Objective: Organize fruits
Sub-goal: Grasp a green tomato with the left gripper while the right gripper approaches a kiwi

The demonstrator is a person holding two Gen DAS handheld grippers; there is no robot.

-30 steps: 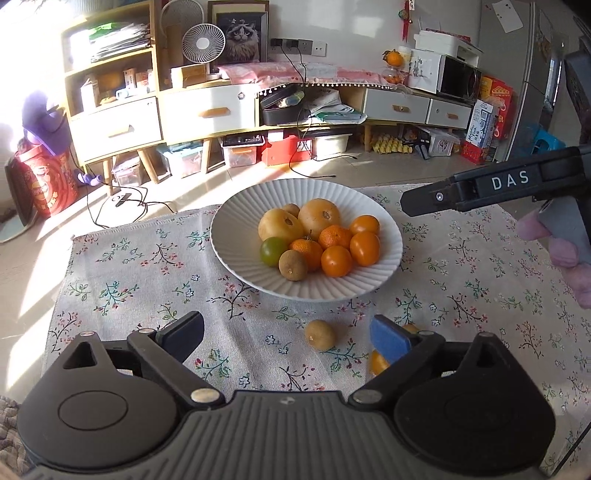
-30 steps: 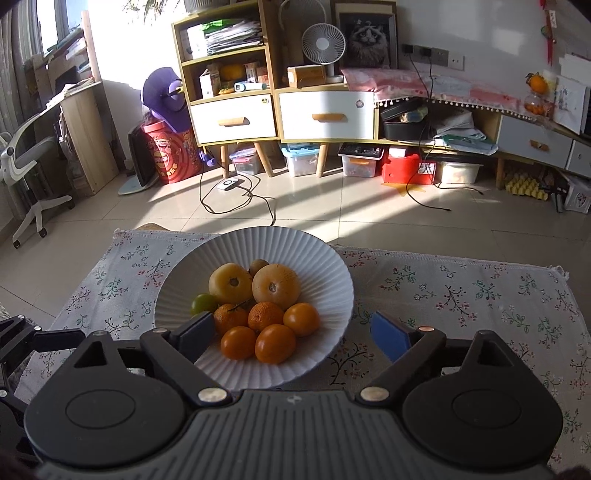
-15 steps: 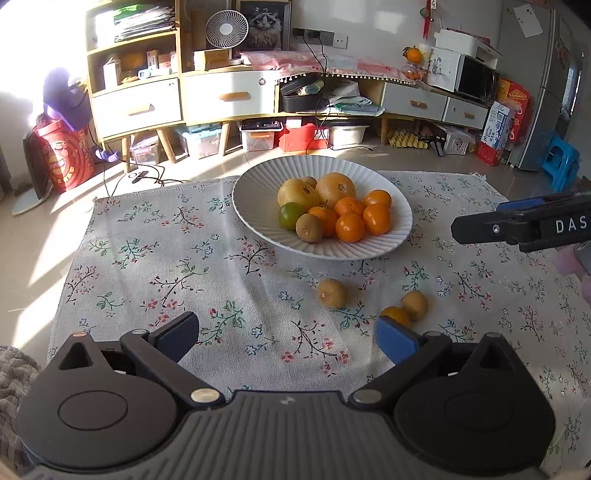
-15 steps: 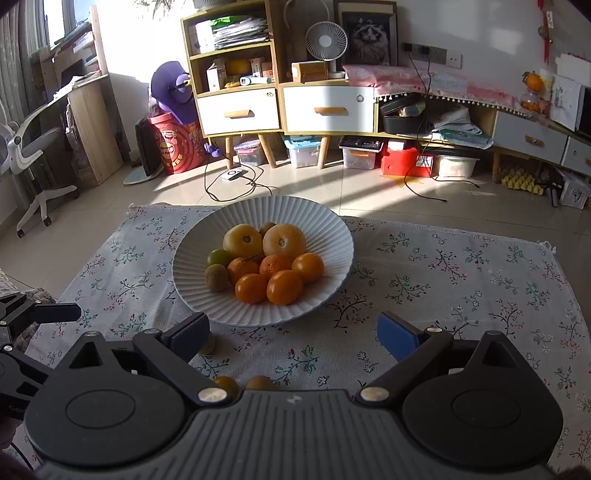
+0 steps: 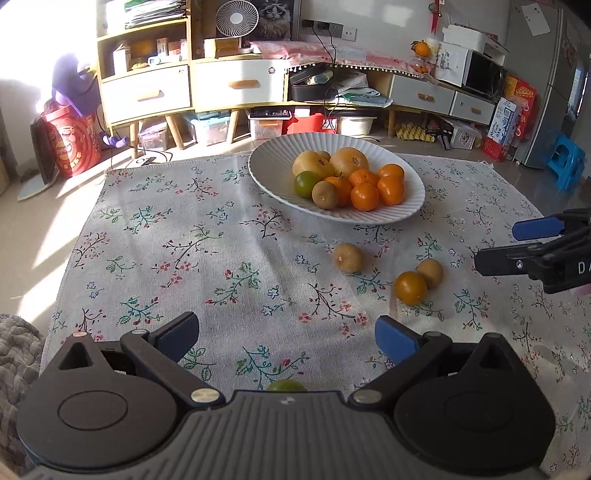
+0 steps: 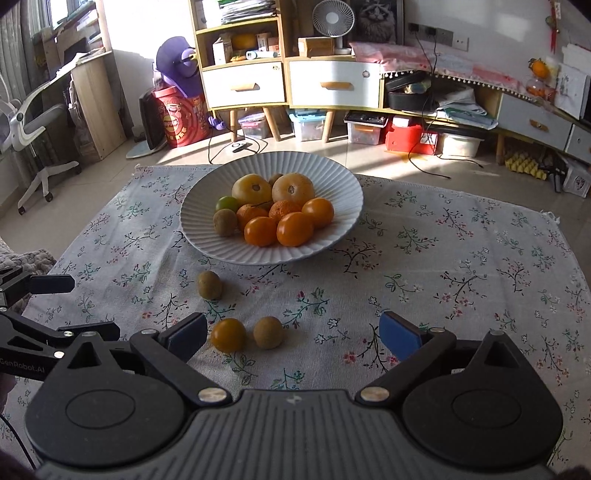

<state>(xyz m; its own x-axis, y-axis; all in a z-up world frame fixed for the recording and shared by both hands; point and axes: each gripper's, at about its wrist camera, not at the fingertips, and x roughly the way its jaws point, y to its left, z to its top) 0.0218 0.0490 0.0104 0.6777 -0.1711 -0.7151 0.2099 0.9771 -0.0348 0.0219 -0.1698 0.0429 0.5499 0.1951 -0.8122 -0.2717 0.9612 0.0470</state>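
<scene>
The left gripper (image 5: 286,341) is spread wide with nothing between its blue pads, just the flowered tablecloth (image 5: 177,236) under it, and there's a bit of a green fruit (image 5: 285,386) peeking out right at the edge of its body. The right gripper (image 6: 293,334) is still opening its jaws, nothing pinched, but a loose orange (image 6: 228,335) and a brownish kiwi (image 6: 268,332) sit on the cloth in the gap, closer to the left pad, not touching either one. Those two fruits are almost touching each other. A second kiwi (image 6: 209,284) lies a little farther out, between that pair and the bowl. The white ribbed bowl (image 6: 332,177) sits toward the far side of the cloth and is already piled up: two big yellowish fruits at the back, a bunch of oranges in front, plus one green one and another kiwi on the left side. Beyond that is tiled floor, a cabinet with drawers (image 6: 295,83) and a small fan (image 6: 331,20) on top.
</scene>
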